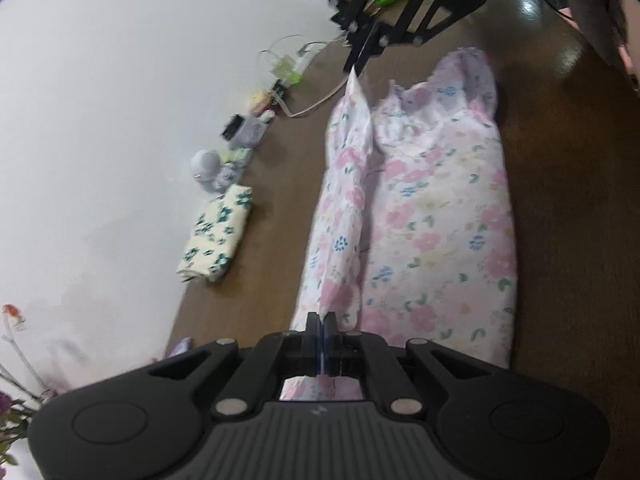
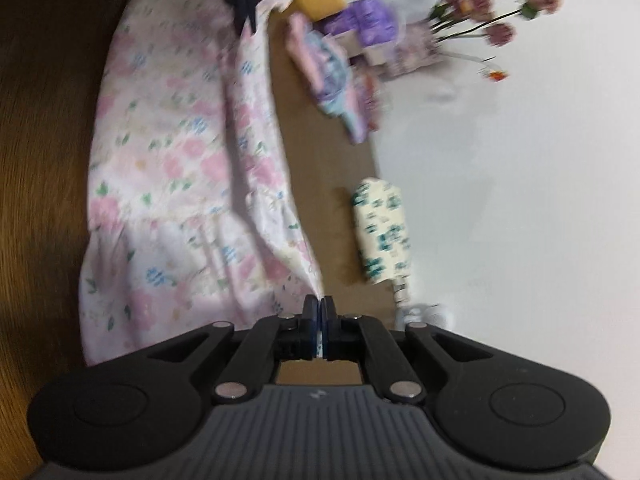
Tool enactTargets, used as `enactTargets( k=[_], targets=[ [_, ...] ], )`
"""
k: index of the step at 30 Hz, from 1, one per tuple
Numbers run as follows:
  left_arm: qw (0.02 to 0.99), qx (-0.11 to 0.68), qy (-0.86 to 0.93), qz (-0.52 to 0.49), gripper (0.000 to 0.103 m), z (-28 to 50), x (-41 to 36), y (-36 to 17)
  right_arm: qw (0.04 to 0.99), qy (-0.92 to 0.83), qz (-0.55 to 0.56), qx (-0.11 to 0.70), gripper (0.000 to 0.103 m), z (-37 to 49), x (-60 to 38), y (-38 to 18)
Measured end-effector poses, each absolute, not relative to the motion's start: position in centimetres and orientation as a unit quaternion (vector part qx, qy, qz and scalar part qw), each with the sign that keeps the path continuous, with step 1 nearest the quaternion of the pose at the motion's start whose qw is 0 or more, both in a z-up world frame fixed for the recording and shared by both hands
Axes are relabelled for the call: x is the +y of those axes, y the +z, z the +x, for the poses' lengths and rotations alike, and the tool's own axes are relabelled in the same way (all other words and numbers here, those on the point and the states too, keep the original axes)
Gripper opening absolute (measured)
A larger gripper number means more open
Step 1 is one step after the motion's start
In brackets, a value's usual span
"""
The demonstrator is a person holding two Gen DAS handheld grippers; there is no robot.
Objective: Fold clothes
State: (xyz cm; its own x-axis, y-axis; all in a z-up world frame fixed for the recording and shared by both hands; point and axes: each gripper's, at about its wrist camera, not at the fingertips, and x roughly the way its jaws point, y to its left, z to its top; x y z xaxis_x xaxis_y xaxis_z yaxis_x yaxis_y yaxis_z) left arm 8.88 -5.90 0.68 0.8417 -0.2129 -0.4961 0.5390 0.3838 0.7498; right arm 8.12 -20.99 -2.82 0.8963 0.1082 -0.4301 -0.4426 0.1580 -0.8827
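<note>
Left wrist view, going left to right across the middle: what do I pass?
White wall → folded cream cloth with teal flowers → pink floral garment → bare brown table.

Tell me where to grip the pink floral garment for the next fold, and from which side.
Grip the pink floral garment at the two ends of its long wall-side edge, coming in from that side of the table. That edge is already raised into a ridge, so pads can close on it; the rest lies flat. Left gripper and right gripper are shut on those ends now.
</note>
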Motion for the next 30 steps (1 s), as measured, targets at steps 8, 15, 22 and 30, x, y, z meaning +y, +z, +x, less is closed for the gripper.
enactTargets(
  k=[8, 15, 22, 30],
  targets=[
    [0.802, 0.191, -0.266, 0.499, 0.000, 7.8, -5.2, 0.3, 0.748, 0.216, -0.609, 0.154, 0.001, 6.6, -20.7, -2.3],
    [0.799, 0.223, -0.282, 0.482, 0.009, 8.0, -5.1, -0.6, 0.737, 0.236, -0.600, 0.202, 0.004, 6.5, -20.6, -4.3],
    [0.843, 0.231, -0.301, 0.382, 0.035, 8.0, -2.1, 3.2, 0.841, 0.254, -0.404, 0.254, 0.033, 7.4, -24.3, 0.2],
    [0.881, 0.284, -0.289, 0.245, 0.027, 11.0, -1.1, 4.8, 0.923, 0.268, -0.103, 0.256, 0.035, 10.5, -26.5, 2.8]
  ],
)
